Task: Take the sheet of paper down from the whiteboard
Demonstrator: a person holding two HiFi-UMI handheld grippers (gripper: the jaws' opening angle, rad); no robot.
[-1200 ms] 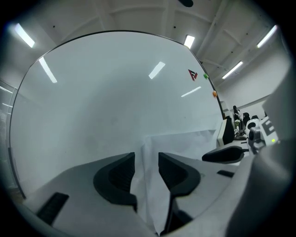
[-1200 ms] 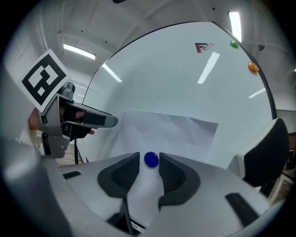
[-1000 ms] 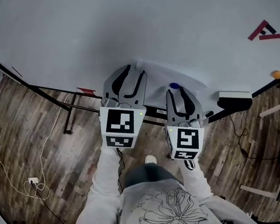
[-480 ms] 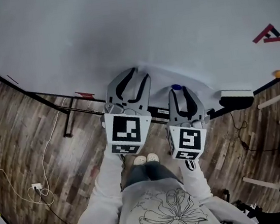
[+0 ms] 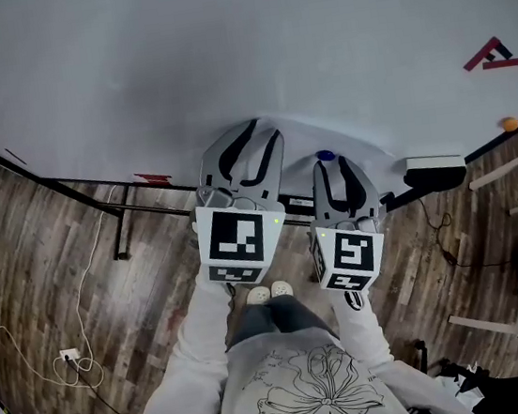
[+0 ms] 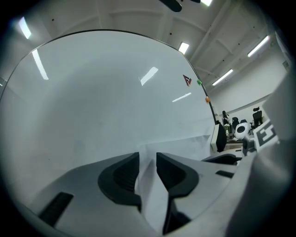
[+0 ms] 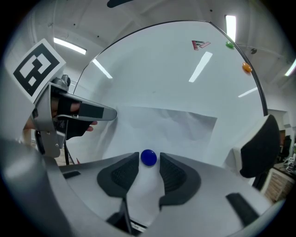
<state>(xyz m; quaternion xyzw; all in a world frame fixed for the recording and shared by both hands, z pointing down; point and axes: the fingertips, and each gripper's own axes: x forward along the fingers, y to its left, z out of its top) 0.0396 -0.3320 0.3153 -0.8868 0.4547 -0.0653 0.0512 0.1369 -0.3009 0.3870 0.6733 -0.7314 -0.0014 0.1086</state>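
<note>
A white sheet of paper (image 5: 293, 140) hangs low on the whiteboard (image 5: 219, 46), pinned by a blue magnet (image 5: 325, 157). My left gripper (image 5: 251, 134) is at the sheet's left edge. In the left gripper view a fold of the paper (image 6: 149, 185) runs between the jaws of that gripper (image 6: 148, 155). They have just been closing, and a gap still shows beside the paper. My right gripper (image 7: 148, 159) points at the board with its fingertips against both sides of the magnet (image 7: 148, 157). The paper (image 7: 175, 125) spreads behind it.
A black and white eraser (image 5: 434, 172) sits on the board's ledge to the right. A red logo (image 5: 493, 54) and an orange magnet (image 5: 510, 124) are at the far right. The board's stand (image 5: 119, 224) and a cable (image 5: 71, 359) are on the wooden floor.
The left gripper's jaws have narrowed a little round the paper's edge. The right gripper has stayed at the blue magnet.
</note>
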